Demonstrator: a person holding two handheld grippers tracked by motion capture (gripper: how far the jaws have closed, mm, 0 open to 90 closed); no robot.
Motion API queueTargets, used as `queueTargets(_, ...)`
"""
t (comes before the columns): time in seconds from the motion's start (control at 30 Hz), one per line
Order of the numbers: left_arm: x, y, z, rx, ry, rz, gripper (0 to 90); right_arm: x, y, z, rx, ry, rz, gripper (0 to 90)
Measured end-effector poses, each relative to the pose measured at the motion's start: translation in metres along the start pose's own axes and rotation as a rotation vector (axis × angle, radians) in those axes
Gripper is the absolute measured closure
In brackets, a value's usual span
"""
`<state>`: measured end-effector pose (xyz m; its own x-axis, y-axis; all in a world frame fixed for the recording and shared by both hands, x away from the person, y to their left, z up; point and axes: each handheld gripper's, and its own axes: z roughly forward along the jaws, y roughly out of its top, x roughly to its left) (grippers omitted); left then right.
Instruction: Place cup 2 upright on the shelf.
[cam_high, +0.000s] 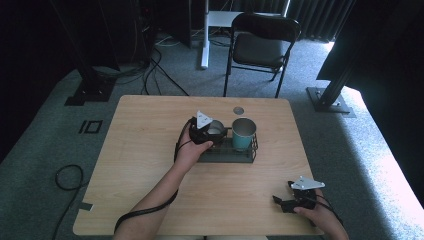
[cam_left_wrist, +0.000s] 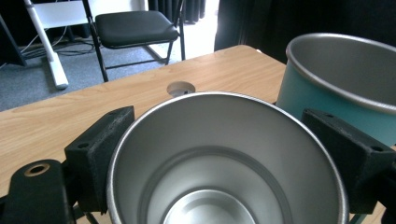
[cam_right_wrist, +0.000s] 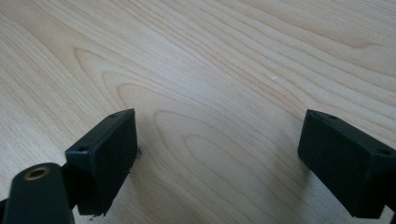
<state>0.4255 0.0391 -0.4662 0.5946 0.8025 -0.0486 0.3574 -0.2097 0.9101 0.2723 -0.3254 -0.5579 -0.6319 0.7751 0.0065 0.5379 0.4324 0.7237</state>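
A steel cup (cam_high: 216, 129) stands in the left end of a dark wire rack (cam_high: 226, 156) at the middle of the table. A teal cup (cam_high: 243, 135) stands beside it on the right. My left gripper (cam_high: 210, 132) is at the steel cup (cam_left_wrist: 224, 177), open, one jaw on each side of the rim. Whether the pads touch the wall I cannot tell. In the left gripper view the teal cup (cam_left_wrist: 336, 93) rises just behind the right jaw. My right gripper (cam_high: 281, 202) is low over bare wood near the front right corner, open (cam_right_wrist: 217, 158) with nothing between its jaws.
A round grommet hole (cam_high: 238, 110) sits in the wooden table (cam_high: 150, 150) behind the rack. A black folding chair (cam_high: 262, 42) stands beyond the far edge. Cables (cam_high: 150, 75) lie on the carpet at the left.
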Motion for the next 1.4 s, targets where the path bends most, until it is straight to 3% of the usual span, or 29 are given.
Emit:
queueTargets(0.2, 0.0, -0.012, 0.004, 0.022, 0.001, -0.002, 14.0, -0.001, 0.0, 0.0, -0.001, 0.003, -0.005, 11.6)
queueTargets(0.4, -0.001, -0.014, 0.004, 0.014, 0.004, 0.01, 13.9, -0.001, 0.0, 0.0, -0.001, 0.003, -0.006, 11.7)
queueTargets(0.47, -0.003, -0.015, 0.003, 0.015, 0.0, 0.028, 13.3, -0.001, 0.0, 0.0, -0.001, 0.003, -0.006, 11.7)
queueTargets(0.5, -0.003, -0.016, 0.004, 0.04, -0.005, 0.04, 10.8, -0.001, 0.0, 0.0, -0.001, 0.003, -0.006, 11.6)
queueTargets(0.8, -0.003, -0.013, -0.005, 0.015, -0.033, 0.036, 7.5, -0.001, 0.0, 0.0, 0.0, 0.003, -0.006, 11.6)
queueTargets(1.4, 0.001, -0.004, -0.028, -0.02, -0.049, 0.025, 7.4, -0.001, 0.0, 0.0, 0.0, 0.003, -0.006, 11.6)
